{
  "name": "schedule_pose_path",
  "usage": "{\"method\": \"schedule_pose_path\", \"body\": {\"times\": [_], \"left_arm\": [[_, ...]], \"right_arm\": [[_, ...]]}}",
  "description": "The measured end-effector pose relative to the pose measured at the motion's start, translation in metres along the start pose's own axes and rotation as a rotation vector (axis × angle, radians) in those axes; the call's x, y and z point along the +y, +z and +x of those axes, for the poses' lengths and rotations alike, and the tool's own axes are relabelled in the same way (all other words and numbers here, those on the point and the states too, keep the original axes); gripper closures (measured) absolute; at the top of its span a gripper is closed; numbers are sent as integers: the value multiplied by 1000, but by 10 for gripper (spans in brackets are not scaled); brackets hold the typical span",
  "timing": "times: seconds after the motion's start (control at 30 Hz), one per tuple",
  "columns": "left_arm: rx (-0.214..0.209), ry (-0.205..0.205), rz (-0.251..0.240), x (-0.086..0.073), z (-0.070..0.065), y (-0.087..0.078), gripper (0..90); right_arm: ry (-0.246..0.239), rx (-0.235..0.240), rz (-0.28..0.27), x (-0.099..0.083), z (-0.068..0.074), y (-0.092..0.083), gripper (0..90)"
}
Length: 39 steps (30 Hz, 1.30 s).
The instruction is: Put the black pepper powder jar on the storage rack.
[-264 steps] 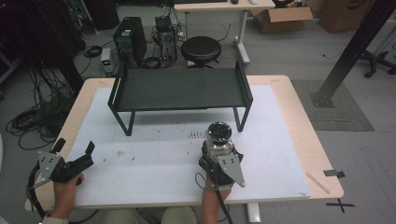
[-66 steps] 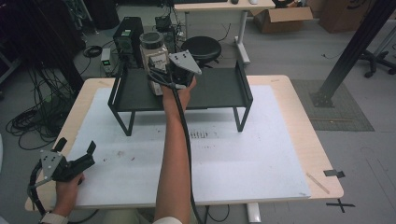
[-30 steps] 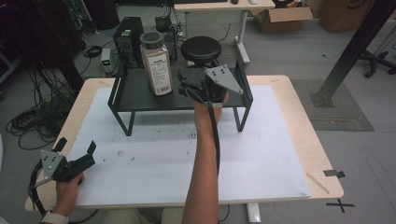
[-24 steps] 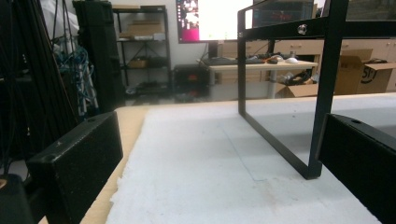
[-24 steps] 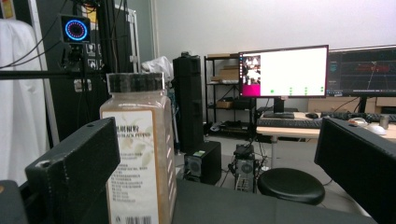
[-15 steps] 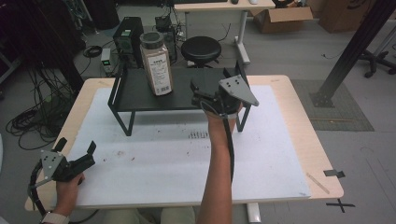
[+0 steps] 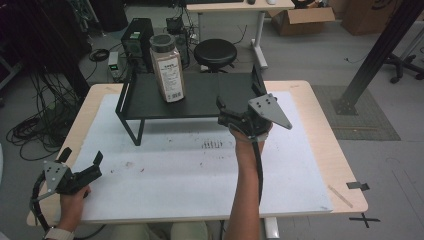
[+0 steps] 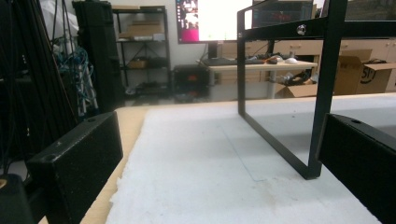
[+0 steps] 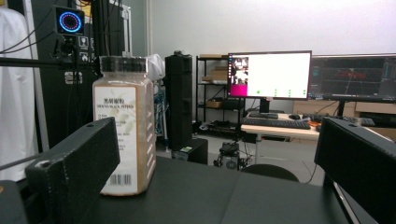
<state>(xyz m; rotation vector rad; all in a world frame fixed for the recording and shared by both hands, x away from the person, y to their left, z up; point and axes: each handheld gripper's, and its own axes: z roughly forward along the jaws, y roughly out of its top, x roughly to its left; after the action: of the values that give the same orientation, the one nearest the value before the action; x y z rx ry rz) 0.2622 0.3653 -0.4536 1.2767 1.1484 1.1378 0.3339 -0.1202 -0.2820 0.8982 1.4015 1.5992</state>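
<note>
Ground black pepper jar (image 7: 168,68), upright at the 10 o'clock end of the black shelf rack (image 7: 210,97), released; right gripper (image 7: 234,113), jaws open and empty, best backed off level toward 6 o'clock; left gripper (image 7: 80,167) parked open on the tabletop (image 7: 300,165).

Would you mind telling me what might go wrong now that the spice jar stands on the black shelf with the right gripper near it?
The spice jar is tall and narrow, standing upright on the black shelf; a knock to the shelf could tip it. The right gripper, jaws open, hovers at the shelf's front edge and might catch that edge. Its cable trails along the forearm and could snag.
</note>
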Motion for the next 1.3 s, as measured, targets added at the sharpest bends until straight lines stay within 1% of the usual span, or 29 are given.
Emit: {"method": "schedule_pose_path", "body": {"times": [0.17, 0.4, 0.7, 0.87, 1.3], "left_arm": [[1, 2, 1, 0, 0, 0, 9], [0, 2, 1, 0, 0, 0, 9], [0, 1, -3, 0, 0, 0, 9], [0, 0, -2, 0, 0, 0, 9], [0, 1, -3, 0, 0, 0, 9]], "right_arm": [[-15, -24, 10, -8, -6, -14, 0], [-5, -40, 9, -17, -16, -32, 0], [14, -54, 29, -44, -27, -52, 0], [22, -64, 35, -58, -31, -61, 0], [49, -87, 60, -90, -44, -76, 0]]}}
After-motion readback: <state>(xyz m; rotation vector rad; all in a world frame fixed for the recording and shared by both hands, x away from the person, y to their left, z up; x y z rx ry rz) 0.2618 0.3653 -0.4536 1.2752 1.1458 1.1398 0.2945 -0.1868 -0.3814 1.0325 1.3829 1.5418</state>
